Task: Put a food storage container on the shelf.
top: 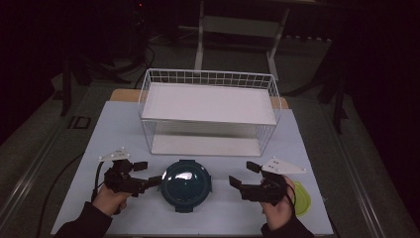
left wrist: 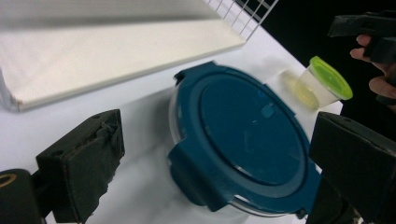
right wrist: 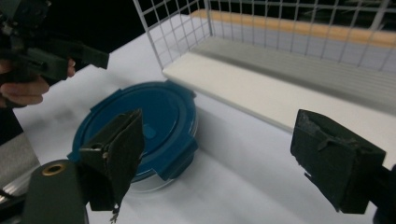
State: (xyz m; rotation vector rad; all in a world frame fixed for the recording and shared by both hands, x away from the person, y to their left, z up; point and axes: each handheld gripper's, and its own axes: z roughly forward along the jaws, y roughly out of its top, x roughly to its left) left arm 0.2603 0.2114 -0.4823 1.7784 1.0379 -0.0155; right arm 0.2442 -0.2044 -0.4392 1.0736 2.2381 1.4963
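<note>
A round clear container with a dark blue clip lid [top: 186,184] sits on the white table near the front edge, between my two grippers. My left gripper [top: 149,173] is just left of it, open, its nearer jaw close to the lid's rim. In the left gripper view the lid [left wrist: 243,126] lies ahead between the wide-spread jaws, and the pads do not press on it. My right gripper [top: 242,174] is a short way to the container's right, open with nothing in it. The right gripper view has the lid [right wrist: 154,116] low and left, behind the left jaw.
A white wire rack [top: 208,78] with two white shelves stands behind the container, its lower shelf [right wrist: 261,95] close to the lid. A small clear cup with a lime-green lid [top: 300,199] sits at the front right, by my right hand, and also in the left gripper view [left wrist: 327,81].
</note>
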